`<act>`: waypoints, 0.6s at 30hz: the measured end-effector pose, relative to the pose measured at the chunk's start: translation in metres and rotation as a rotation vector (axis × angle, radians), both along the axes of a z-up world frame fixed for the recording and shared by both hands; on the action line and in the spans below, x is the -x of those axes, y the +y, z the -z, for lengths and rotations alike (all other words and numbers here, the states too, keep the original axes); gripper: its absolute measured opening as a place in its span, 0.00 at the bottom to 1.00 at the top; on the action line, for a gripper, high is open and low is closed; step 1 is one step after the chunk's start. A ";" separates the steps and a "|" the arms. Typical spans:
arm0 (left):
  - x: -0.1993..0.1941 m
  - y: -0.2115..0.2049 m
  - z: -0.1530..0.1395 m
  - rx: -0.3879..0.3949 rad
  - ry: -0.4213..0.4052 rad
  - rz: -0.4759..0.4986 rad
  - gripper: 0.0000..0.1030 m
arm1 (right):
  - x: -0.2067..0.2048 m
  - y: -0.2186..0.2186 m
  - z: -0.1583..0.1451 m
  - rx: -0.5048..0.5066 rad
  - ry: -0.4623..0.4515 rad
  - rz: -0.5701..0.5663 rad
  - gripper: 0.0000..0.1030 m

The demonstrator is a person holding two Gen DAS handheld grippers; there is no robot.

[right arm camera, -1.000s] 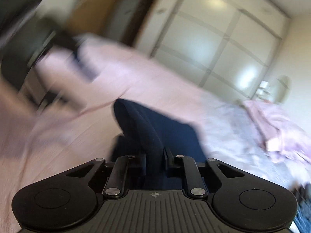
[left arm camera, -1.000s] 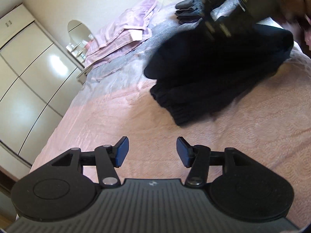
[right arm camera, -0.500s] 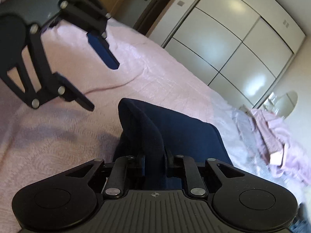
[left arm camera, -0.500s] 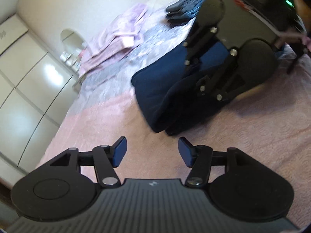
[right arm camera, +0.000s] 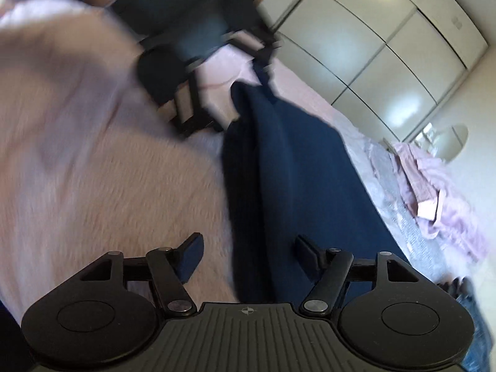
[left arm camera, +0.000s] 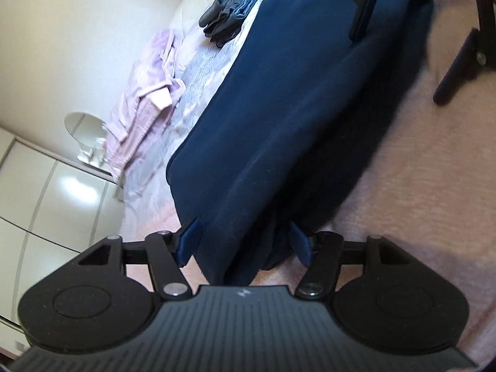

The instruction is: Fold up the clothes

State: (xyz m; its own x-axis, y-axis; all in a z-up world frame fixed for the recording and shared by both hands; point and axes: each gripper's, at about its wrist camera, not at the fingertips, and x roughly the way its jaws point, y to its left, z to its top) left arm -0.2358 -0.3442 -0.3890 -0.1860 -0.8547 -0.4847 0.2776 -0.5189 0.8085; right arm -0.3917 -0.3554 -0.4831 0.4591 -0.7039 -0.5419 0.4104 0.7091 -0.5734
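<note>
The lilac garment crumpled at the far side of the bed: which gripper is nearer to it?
Neither clearly. Both grippers straddle the navy garment, jaws opening: the left gripper at one end, the right gripper at the other. The lilac garment lies beyond, similarly far from each.

The folded garment [left arm camera: 288, 117] lies on the bed [left arm camera: 418, 186], one end between the fingers [left arm camera: 189, 238] of the left gripper [left arm camera: 245, 241]. Beyond it lies a stack of clothes [left arm camera: 232, 9], seemingly folded; to its left a crumpled garment [left arm camera: 145, 93], wardrobe [left arm camera: 55, 204] behind.
</note>
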 end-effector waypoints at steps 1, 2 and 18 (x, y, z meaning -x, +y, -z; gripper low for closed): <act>-0.001 -0.001 -0.001 -0.004 0.003 -0.002 0.61 | 0.000 -0.003 0.002 0.015 0.024 0.006 0.66; -0.001 0.000 -0.001 -0.003 -0.001 -0.001 0.61 | -0.001 -0.008 0.003 0.030 0.057 0.017 0.66; 0.050 0.053 0.025 0.250 -0.182 0.145 0.89 | 0.066 -0.011 -0.080 0.035 0.003 -0.003 0.22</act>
State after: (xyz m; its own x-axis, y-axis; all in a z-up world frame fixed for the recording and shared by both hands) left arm -0.2855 -0.2909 -0.4144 -0.2442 -0.9222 -0.2997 0.0548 -0.3217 0.9453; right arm -0.4576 -0.3660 -0.4030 0.4593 -0.7215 -0.5181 0.4066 0.6894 -0.5995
